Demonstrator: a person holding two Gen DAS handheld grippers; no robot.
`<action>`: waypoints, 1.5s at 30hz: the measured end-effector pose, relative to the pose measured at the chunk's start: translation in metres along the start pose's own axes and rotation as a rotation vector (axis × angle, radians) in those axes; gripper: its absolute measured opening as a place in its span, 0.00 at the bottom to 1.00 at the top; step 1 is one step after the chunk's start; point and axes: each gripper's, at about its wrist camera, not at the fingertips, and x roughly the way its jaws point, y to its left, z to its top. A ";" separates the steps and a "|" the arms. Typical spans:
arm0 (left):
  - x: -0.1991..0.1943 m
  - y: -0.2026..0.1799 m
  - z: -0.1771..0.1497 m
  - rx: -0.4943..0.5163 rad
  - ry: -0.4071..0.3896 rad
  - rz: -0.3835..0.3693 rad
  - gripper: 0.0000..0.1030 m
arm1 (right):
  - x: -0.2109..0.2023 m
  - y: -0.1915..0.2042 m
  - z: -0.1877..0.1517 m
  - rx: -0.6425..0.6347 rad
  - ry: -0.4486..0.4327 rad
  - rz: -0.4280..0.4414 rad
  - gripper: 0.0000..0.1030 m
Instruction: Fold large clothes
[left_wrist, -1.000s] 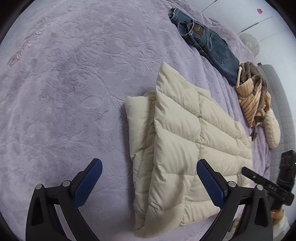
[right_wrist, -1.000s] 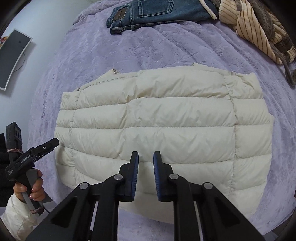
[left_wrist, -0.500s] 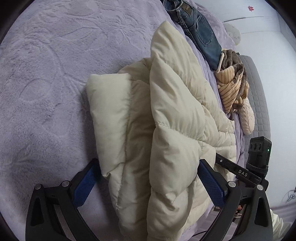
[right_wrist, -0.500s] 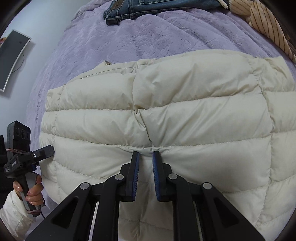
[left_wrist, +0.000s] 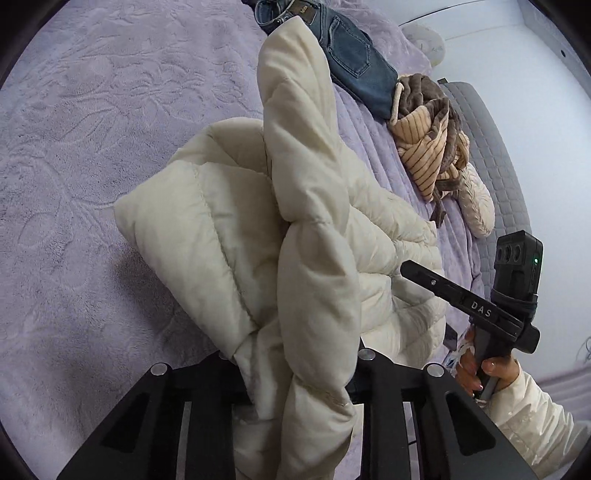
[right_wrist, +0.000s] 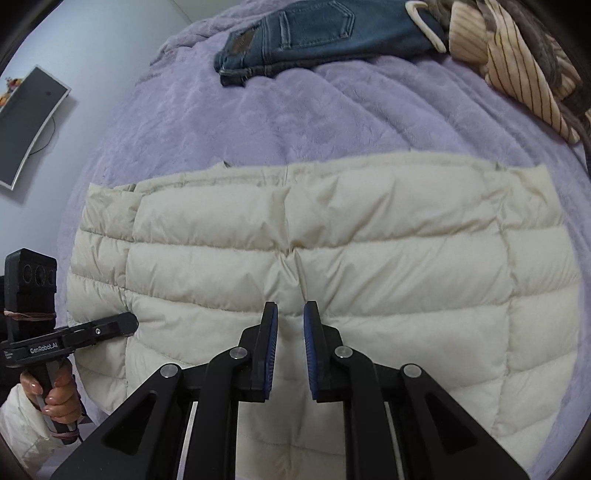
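Cream quilted puffer jacket (right_wrist: 325, 266) lies on the bed's lilac plush blanket (right_wrist: 280, 122), at the near edge of the bed. Right wrist view: jacket is spread flat, horizontal stitched channels, one vertical seam down the middle, straight far edge, narrower side panels at both ends; fabric puckers where the seam meets the left-right stitching just ahead of the right hand-held gripper (right_wrist: 290, 334). That gripper's blue pads stand nearly together with a narrow gap, tips over the jacket near its centre seam; nothing visibly pinched, and I can't tell if the tips touch the fabric. Left wrist view: the jacket's end is bunched and lifted off the blanket into thick folds, one flap standing up toward the jeans (left_wrist: 351, 55). Left hand-held gripper (left_wrist: 295, 373) has that bunch between its jaws, which are closing on it; pads hidden by the fabric, and the fabric bulges out around the jaws. Relative to the jacket: jeans lie beyond its far edge, a striped tan and brown garment (left_wrist: 428, 147) heaped just beside the jeans, a pale knitted item (left_wrist: 476, 206) next to that heap. A hand (left_wrist: 476, 365) in a white sleeve grips the right tool's handle, by the jacket's near corner.
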 end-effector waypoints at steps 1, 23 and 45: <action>-0.003 -0.006 0.000 0.004 -0.006 0.003 0.26 | -0.001 -0.001 0.004 -0.010 -0.004 0.005 0.15; 0.037 -0.222 -0.005 0.201 -0.052 0.252 0.24 | 0.007 -0.095 0.018 0.208 0.073 0.319 0.15; 0.131 -0.293 -0.025 0.335 0.076 0.402 0.27 | -0.036 -0.240 -0.084 0.526 0.032 0.297 0.21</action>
